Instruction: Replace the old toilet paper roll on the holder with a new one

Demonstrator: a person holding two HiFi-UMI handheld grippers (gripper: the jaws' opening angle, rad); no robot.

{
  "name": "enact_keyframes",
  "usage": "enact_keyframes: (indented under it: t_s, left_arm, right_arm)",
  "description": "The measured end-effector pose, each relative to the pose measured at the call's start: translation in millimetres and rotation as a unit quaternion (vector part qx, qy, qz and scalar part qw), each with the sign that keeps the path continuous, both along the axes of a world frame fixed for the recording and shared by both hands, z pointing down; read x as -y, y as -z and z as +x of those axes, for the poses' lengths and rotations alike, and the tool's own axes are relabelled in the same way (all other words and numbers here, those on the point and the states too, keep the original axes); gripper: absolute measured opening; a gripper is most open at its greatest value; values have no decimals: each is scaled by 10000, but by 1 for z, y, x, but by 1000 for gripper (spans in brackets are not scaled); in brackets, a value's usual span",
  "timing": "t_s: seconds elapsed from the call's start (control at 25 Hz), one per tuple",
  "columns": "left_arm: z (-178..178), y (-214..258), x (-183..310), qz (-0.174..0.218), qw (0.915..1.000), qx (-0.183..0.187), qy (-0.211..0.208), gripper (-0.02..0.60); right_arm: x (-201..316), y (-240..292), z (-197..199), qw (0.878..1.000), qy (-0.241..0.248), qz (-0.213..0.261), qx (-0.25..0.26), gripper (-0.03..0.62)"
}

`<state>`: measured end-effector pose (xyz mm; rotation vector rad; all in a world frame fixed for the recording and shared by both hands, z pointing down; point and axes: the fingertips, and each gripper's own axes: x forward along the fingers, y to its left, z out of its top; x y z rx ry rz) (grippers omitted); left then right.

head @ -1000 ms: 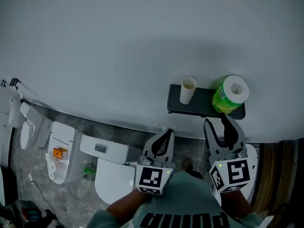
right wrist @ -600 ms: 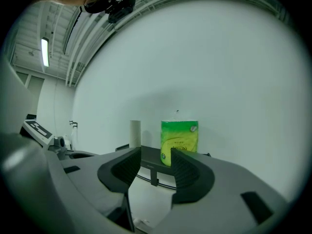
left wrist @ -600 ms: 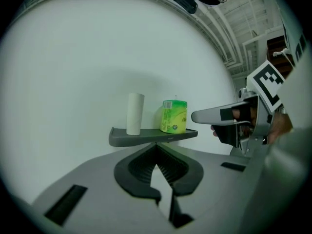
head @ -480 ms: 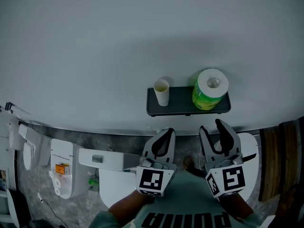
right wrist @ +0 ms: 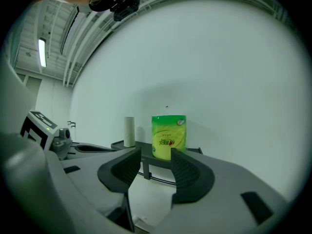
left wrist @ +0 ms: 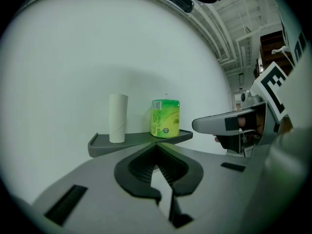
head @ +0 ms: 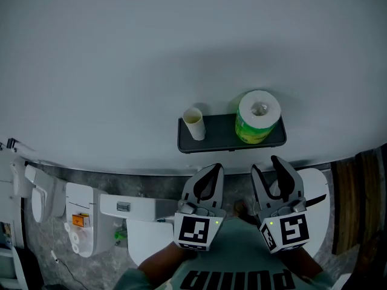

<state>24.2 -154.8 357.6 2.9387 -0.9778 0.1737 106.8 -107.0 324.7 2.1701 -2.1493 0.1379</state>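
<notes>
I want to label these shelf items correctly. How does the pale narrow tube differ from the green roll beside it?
The tube is thin, pale and bare, while the green roll is much wider and wrapped in green printed film. In the head view the tube stands toward the left end of the shelf and the green roll toward the right end. Both stand upright on end and do not touch each other.

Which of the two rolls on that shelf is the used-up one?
The thin bare tube at the left end of the shelf; the fat roll has a green wrapper.
</notes>
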Motion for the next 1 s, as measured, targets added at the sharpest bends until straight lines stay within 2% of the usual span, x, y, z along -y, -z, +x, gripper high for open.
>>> enact_keyframes:
  t_s: [0.64,0.8,1.0]
  left_arm:
    - [14,7,2,75,9999,24,-90,5]
    - [17,10,1,130,9997,130,-138,5]
    - [17,13,7,171,9998,71,-24,5]
  right_arm:
    - [13,9,15,9999,53,108,5,199]
    - [22,17,21,9998,95,180,12,229]
    - [35,24,31,9996,142,222,64,309]
